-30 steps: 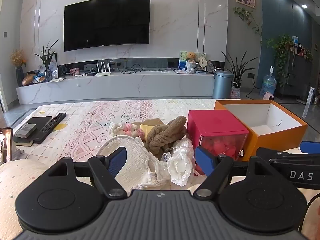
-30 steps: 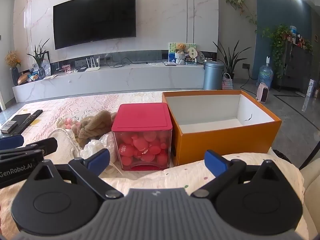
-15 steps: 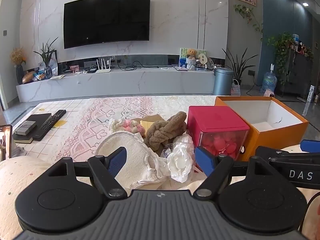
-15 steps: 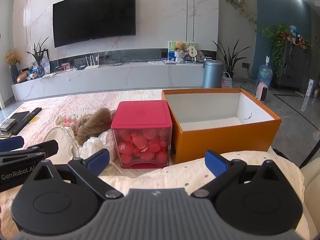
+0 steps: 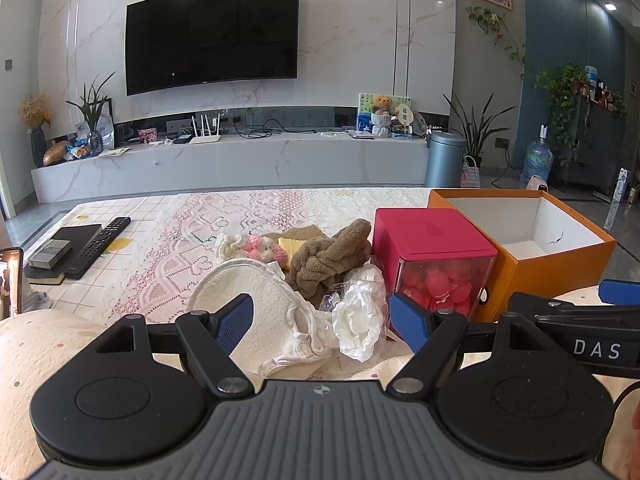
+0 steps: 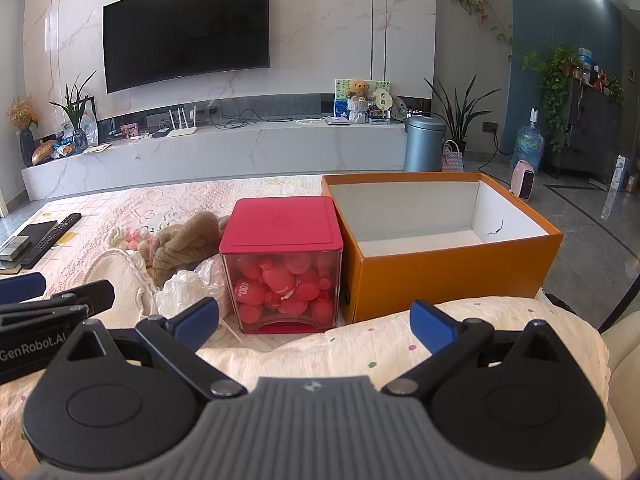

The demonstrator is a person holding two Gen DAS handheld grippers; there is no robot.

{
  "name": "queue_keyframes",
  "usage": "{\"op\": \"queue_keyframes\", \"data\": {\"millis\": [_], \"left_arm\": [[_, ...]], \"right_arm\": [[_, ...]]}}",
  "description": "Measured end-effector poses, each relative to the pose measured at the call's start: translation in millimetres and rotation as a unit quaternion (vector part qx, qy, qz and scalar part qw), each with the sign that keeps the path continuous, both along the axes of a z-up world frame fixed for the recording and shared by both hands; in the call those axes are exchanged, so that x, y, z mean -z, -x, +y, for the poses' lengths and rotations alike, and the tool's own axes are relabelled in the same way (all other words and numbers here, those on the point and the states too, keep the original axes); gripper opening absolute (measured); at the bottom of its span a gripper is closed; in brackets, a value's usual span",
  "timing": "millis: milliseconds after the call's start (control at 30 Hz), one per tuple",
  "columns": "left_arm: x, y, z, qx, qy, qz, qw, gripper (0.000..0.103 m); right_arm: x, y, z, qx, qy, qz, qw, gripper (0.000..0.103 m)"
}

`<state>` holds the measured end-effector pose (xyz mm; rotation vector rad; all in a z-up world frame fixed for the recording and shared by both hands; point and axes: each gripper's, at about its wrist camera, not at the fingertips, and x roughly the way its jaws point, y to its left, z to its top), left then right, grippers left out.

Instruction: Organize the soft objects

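Nothing picked yet: I hold left hand-held gripper [image 5: 320, 322] and right hand-held gripper [image 6: 314, 326] wide open, empty; soft pile [image 5: 320, 272] at twelve o'clock, orange box [image 6: 440, 248] at two; next, pinch the white cloth [image 5: 264, 304].

The brown plush [image 5: 332, 254] hides most of a yellow item [image 5: 289, 245].
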<state>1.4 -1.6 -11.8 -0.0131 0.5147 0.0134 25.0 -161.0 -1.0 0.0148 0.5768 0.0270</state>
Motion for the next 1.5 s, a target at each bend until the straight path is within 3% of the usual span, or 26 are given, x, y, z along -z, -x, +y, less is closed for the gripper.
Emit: {"op": "queue_keyframes", "data": {"millis": [1500], "left_arm": [[2.1, -0.8, 1.3, -0.005, 0.004, 0.014, 0.9999, 0.091]], "right_arm": [[5.7, -3.5, 0.4, 0.003, 0.002, 0.01, 1.0, 0.1]]}}
